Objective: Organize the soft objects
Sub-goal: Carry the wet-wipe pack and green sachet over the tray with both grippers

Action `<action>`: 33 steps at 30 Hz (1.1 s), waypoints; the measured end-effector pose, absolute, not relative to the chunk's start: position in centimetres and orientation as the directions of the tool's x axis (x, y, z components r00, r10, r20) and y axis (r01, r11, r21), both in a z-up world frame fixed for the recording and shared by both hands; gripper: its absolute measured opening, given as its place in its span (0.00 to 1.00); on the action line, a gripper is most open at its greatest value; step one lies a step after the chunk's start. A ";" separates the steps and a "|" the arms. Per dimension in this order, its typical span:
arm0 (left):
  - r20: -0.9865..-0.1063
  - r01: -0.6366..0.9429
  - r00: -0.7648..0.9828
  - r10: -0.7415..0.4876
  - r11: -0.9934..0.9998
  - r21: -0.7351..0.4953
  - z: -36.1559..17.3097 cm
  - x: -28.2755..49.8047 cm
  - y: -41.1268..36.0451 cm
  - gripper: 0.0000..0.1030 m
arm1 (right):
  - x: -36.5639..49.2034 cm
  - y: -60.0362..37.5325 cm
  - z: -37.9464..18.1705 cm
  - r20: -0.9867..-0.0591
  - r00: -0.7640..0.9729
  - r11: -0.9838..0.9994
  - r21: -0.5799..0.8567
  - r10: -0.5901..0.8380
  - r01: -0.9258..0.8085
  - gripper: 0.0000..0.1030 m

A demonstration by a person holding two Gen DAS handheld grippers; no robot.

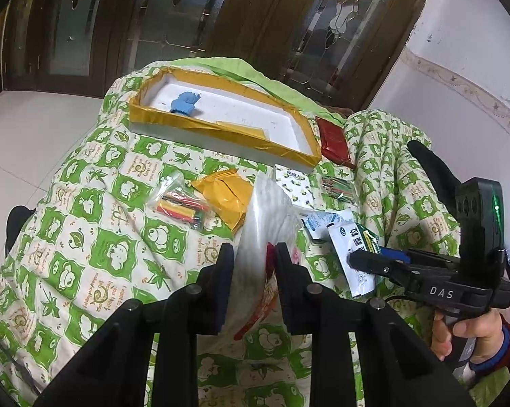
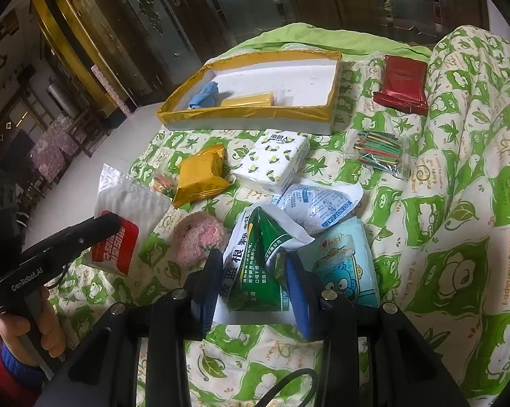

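My left gripper is shut on a clear and white plastic packet with a red label, held above the quilt; the packet also shows in the right wrist view. My right gripper is shut on a green and white medicine sachet, which also shows in the left wrist view. The gold-rimmed white tray lies at the far side and holds a blue cloth and a yellow packet.
On the green patterned quilt lie a gold packet, a tissue pack, a pink plush, a white ice pack, a blue cartoon pack, coloured sticks and a red packet.
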State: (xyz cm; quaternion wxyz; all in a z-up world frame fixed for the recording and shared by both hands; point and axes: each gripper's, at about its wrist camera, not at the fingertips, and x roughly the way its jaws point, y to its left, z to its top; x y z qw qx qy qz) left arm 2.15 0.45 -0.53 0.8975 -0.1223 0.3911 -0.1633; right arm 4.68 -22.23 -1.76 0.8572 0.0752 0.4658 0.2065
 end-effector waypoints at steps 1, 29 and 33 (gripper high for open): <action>-0.660 0.197 0.643 -0.388 0.917 -0.347 -0.4 2.1 0.4 0.23 | 4.6 -22.3 -1.7 -0.766 0.483 0.903 0.321 0.424 -0.284 0.39; -0.628 0.172 0.693 -0.354 0.927 -0.333 3.3 4.0 2.4 0.23 | 7.3 -23.5 1.9 -0.744 0.478 0.884 0.382 0.466 -0.268 0.39; -0.625 0.162 0.703 -0.339 0.932 -0.323 4.0 4.6 2.8 0.23 | 8.9 -23.1 2.8 -0.747 0.479 0.887 0.372 0.461 -0.275 0.39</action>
